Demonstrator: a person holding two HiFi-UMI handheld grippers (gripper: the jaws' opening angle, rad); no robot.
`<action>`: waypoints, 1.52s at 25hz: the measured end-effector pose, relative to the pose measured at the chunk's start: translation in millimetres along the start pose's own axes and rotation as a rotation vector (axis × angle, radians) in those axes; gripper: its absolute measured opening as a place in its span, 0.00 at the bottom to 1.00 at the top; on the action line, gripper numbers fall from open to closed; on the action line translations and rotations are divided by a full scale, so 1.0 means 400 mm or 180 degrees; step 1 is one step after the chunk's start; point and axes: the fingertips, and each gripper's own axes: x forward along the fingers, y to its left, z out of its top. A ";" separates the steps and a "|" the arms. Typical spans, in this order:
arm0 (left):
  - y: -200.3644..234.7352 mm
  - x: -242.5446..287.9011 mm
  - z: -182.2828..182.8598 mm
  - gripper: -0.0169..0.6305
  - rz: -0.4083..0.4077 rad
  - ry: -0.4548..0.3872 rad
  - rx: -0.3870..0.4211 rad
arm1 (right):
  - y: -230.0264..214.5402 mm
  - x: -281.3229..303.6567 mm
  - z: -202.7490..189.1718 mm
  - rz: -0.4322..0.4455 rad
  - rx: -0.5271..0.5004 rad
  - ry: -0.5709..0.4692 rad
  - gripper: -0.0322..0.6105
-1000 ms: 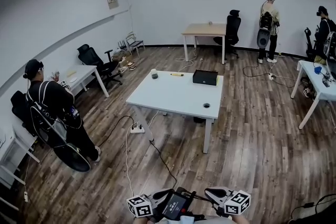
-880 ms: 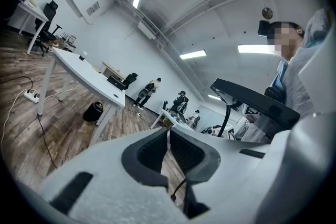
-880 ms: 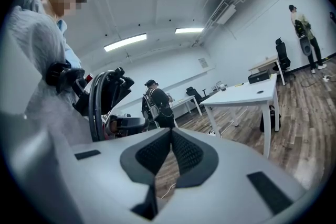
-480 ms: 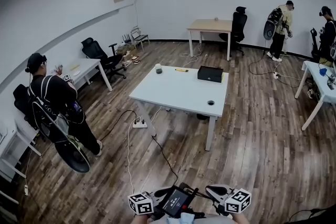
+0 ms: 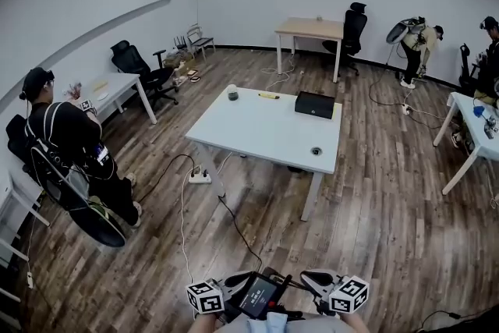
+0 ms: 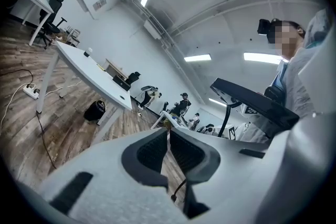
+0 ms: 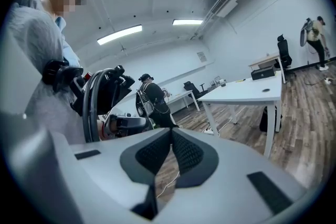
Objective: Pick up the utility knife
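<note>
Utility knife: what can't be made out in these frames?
- Head view: the yellow item on the white table is too small to confirm as a knife.
- Left gripper view: the table is seen almost edge-on, so most of its top is hidden.
- Right gripper view: the table is far off and no knife can be picked out.

On the table (image 5: 257, 138), the utility knife (image 5: 268, 96) lies between a cup (image 5: 232, 93) at its left and a box (image 5: 315, 104) at its right. A desk (image 5: 310, 27) stands behind the table.
</note>
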 end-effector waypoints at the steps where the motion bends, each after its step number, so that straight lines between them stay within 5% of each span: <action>1: 0.019 0.002 0.021 0.06 -0.0018 -0.0016 0.0007 | -0.007 0.021 0.008 -0.0014 -0.0005 0.0010 0.10; 19: 0.331 -0.099 0.383 0.06 -0.0160 -0.0127 0.0110 | -0.054 0.462 0.244 -0.0188 -0.0104 -0.0104 0.10; 38: 0.429 -0.113 0.382 0.06 -0.0340 0.0128 -0.0105 | -0.078 0.543 0.239 -0.0538 0.0060 -0.0085 0.10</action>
